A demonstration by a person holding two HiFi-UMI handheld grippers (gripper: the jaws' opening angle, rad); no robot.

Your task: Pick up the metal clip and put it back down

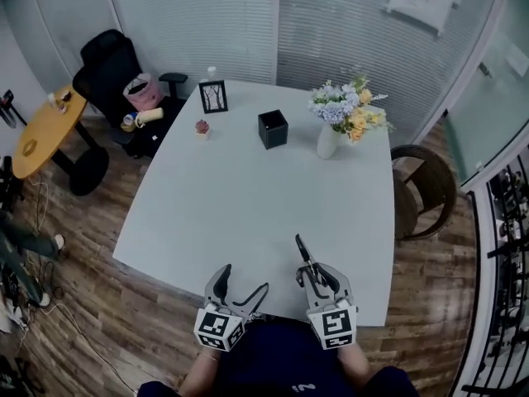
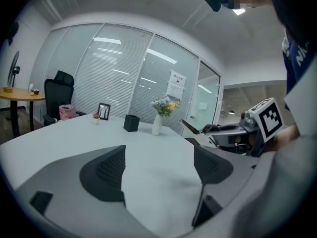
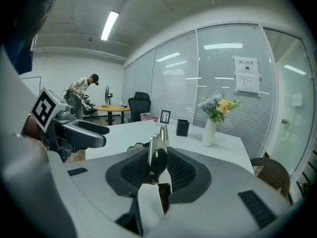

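- A glass-walled office with blinds; the white counter (image 1: 248, 205) is bare near the person, with a vase of flowers (image 1: 328, 139), a black box (image 1: 272, 128) and a picture frame (image 1: 213, 96) well away at the far side.
- The right tongs (image 1: 312, 273) are pinched narrow on the metal clip (image 3: 157, 150), which pokes out ahead of the pads, above the counter's near edge.
- Only the clip's back part is gripped, and smooth metal could swivel or slip when jolted.
- If it is lowered nose-first, the tip may hit the counter and lever the clip out.
- Let go this close to the edge, it could skid off to the floor.
- The left tongs (image 1: 244, 278) gape wide and empty just beside; a stray move could knock the clip.
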